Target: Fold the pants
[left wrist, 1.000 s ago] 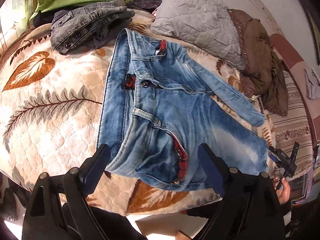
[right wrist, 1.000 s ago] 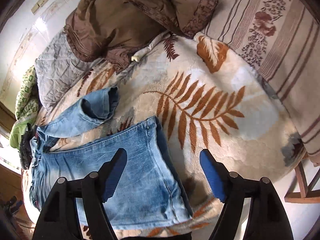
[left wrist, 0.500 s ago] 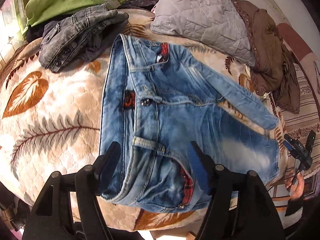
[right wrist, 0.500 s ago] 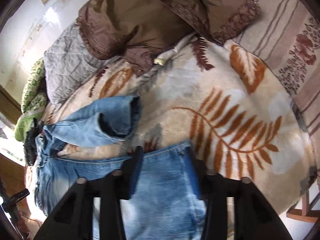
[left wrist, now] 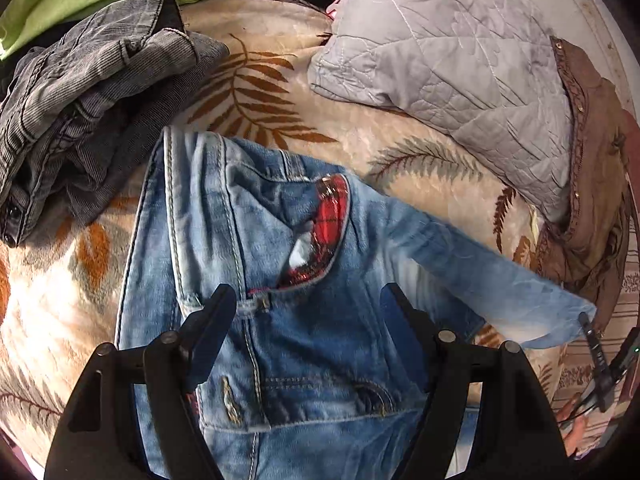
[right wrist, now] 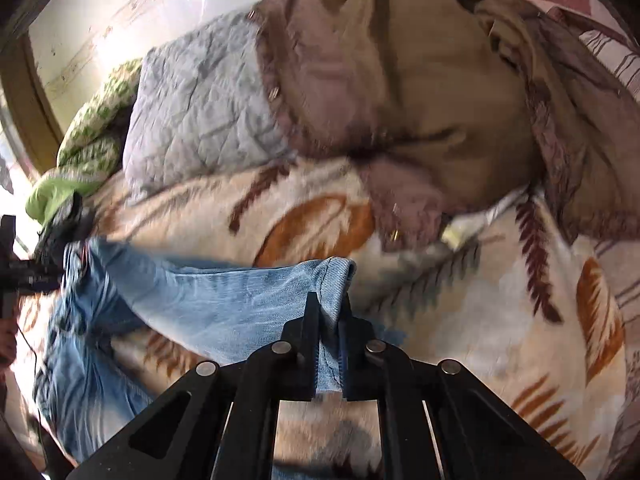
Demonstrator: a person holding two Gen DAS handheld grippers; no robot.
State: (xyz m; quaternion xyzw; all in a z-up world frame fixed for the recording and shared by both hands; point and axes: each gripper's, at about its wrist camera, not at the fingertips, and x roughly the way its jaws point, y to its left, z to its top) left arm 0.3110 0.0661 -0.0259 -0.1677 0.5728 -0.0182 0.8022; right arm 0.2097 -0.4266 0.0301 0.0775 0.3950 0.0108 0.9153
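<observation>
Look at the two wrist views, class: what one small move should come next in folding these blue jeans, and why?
Probably the right tool should carry the leg hem it pinches across onto the other leg. Its jaws are shut on the hem of the blue jeans, whose legs lie spread apart on the leaf-print blanket. The left tool hovers open over the waist, so it could steady that end.

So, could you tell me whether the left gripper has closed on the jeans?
No, the left gripper is open, its jaws spread wide over the waist of the jeans.
</observation>
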